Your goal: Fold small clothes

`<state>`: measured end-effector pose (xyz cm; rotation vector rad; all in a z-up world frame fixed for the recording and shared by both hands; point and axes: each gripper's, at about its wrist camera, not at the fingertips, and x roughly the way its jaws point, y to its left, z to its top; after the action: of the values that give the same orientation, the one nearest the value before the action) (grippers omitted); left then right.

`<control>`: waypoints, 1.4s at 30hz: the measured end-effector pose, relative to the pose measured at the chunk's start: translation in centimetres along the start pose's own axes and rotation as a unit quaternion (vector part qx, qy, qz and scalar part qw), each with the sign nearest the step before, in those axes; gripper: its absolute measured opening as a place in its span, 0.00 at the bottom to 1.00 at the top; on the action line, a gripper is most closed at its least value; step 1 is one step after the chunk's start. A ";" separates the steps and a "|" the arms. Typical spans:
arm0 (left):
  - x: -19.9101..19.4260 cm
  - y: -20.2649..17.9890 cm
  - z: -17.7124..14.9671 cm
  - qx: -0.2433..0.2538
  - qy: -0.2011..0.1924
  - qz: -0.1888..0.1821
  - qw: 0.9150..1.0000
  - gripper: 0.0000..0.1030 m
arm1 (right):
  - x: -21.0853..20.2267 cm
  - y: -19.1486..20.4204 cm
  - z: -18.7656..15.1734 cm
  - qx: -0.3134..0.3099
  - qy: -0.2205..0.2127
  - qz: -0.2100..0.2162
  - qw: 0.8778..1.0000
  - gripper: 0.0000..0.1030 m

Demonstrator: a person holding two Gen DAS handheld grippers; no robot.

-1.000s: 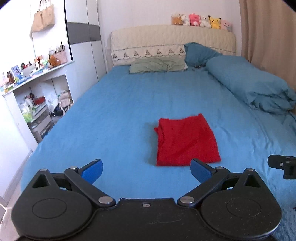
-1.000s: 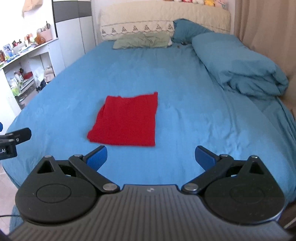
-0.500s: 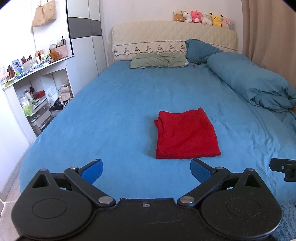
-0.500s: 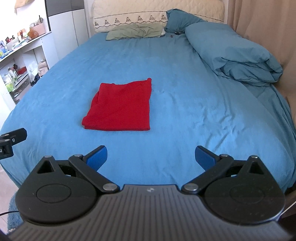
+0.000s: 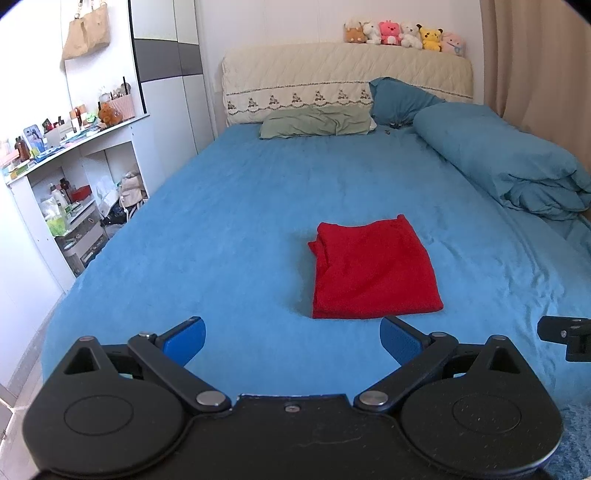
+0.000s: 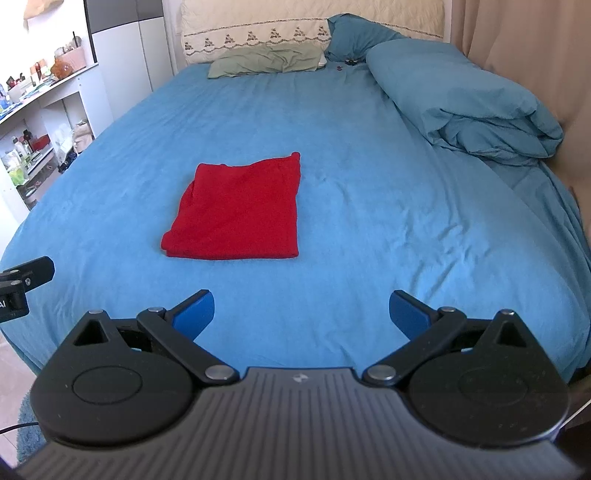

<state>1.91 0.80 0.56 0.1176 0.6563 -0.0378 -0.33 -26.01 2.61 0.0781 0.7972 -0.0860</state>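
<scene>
We see the red garment (image 5: 373,269) lying folded into a compact rectangle on the bed (image 5: 240,206), ahead of our left gripper (image 5: 291,338) and ahead-left of our right gripper (image 6: 301,314). Both grippers are spread wide and empty; folding looks finished to us.

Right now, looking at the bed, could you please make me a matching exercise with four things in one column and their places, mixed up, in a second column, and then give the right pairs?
Things:
1. red garment
2. green pillow
3. plush toys
4. rolled blue duvet

Places:
A. in a row on top of the headboard
B. along the right side of the bed
C. folded flat on the blue sheet, near the foot of the bed
D. lying against the base of the headboard

Pairs: 1-C, 2-D, 3-A, 4-B
</scene>
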 end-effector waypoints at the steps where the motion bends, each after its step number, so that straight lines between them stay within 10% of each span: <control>1: 0.0 -0.1 -0.1 0.000 0.000 0.000 1.000 0.99 | 0.0 0.1 0.0 0.000 0.001 -0.001 1.000 1.00; 42: -0.3 -0.2 0.0 0.009 -0.012 -0.006 1.000 1.00 | 0.4 -0.2 -0.2 0.011 0.001 -0.006 1.000 1.00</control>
<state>1.69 0.55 0.74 0.1310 0.6335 -0.0573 -0.23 -26.22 2.14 0.0949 0.7989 -0.1068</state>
